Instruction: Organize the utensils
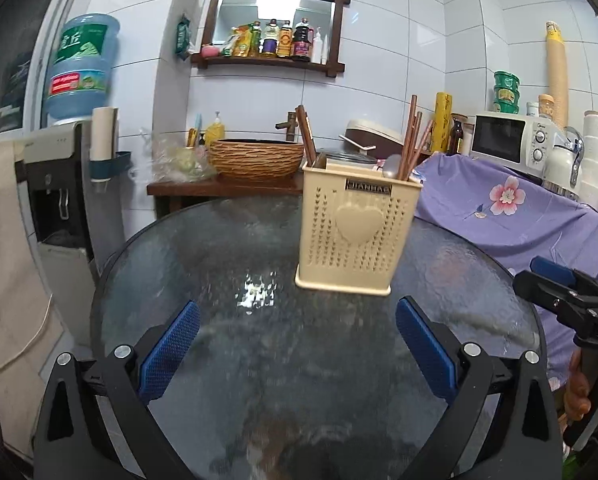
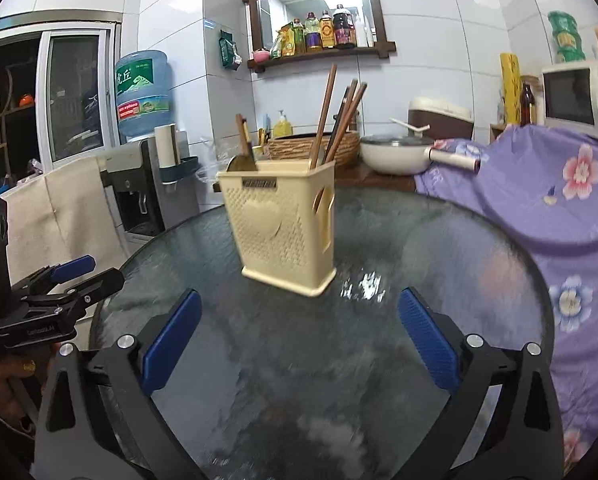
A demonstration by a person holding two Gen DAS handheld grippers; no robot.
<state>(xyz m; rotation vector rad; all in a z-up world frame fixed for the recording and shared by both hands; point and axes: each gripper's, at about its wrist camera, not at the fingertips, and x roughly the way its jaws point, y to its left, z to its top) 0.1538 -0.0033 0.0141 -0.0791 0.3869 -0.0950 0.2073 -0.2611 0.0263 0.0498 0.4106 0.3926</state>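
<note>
A cream perforated utensil holder (image 1: 355, 236) with a heart on its front stands upright on the round glass table (image 1: 227, 264). It holds several brown chopsticks (image 1: 413, 140), a spoon (image 1: 393, 166) and a dark-handled utensil (image 1: 307, 136). My left gripper (image 1: 297, 350) is open and empty, low over the table in front of the holder. In the right wrist view the holder (image 2: 287, 224) with chopsticks (image 2: 327, 112) stands ahead and left of my right gripper (image 2: 299, 342), which is open and empty. Each gripper shows at the edge of the other's view.
A purple flowered cloth (image 2: 551, 208) covers something at the table's right. Behind the table are a wicker basket (image 1: 255, 158), a white pan (image 2: 397, 156), a rice cooker (image 2: 441, 118), a microwave (image 1: 507, 140) and a water dispenser (image 1: 55, 184) at left.
</note>
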